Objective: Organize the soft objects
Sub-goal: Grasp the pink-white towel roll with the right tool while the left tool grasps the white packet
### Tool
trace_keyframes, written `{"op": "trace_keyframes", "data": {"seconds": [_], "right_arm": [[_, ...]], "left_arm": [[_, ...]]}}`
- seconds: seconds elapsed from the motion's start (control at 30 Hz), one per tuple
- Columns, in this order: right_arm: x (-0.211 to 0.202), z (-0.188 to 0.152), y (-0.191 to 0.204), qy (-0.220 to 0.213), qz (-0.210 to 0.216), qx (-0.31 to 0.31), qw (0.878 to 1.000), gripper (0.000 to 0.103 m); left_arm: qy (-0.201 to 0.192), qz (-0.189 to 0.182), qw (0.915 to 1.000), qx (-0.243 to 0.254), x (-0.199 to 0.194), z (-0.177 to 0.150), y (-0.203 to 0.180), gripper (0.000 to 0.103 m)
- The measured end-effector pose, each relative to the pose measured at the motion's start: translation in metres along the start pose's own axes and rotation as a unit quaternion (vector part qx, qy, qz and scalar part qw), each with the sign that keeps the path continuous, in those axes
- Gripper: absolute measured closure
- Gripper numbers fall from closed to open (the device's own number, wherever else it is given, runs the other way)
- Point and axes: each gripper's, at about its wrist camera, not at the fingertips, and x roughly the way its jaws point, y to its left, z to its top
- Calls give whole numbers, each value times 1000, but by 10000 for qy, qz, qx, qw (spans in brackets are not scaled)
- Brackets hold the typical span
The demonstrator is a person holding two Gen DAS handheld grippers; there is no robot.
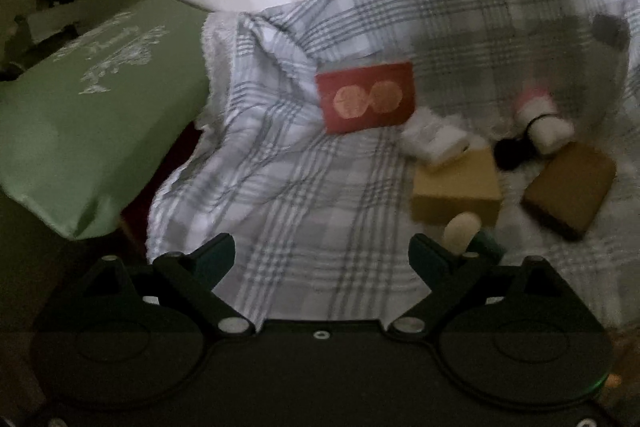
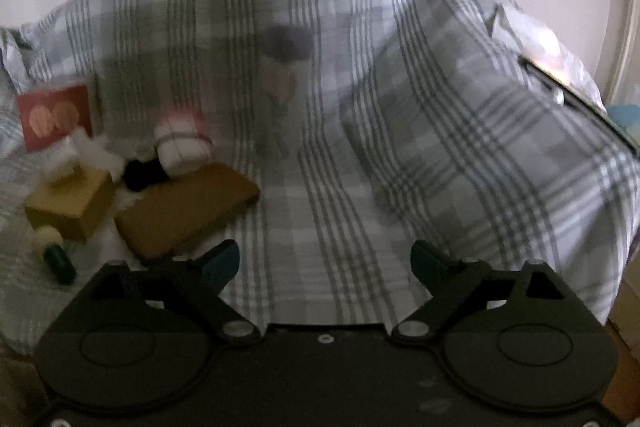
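Both grippers, left [image 1: 322, 257] and right [image 2: 326, 261], fingers spread wide, gripping nothing. Rolled white sock [image 2: 184, 145] just behind brown pouch [image 2: 188, 209]: probably light, squashy; best pinched across its middle.

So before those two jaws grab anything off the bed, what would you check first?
1. Left gripper jaws spread, nothing between them: ok.
2. Right gripper jaws spread, nothing between them: ok.
3. Plaid blanket below the left gripper free of clutter: ok.
4. Small items sorted: not ok. The red card, tan box, brown pad and white plush lie jumbled together.
5. Plaid pillow neatly placed: cannot tell; it leans at the right of the bed.
6. Sharp view: not ok; both pictures are dim and blurred.
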Motion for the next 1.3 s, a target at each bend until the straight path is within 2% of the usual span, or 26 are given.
{"op": "trace_keyframes", "data": {"seconds": [0.13,0.3,0.6,0.97,1.13,1.3], "right_arm": [[1,14,5,-84,225,28,9997,7],[12,25,15,-22,550,49,9985,7],[50,41,38,109,1042,-29,9945,7],[124,79,59,763,1554,407,9841,7],[151,91,73,702,1613,257,9841,4],[174,101,89,598,1889,-37,9802,1]], "left_arm": [[111,-553,9984,82,11,12,-10,11],[395,-904,9950,182,31,25,-25,11],[706,-1030,9921,99,71,46,-41,11],[618,-1129,9915,195,114,76,-53,11],[636,-1148,9908,331,129,79,-61,11],[741,-1202,9895,323,143,79,-65,11]]}}
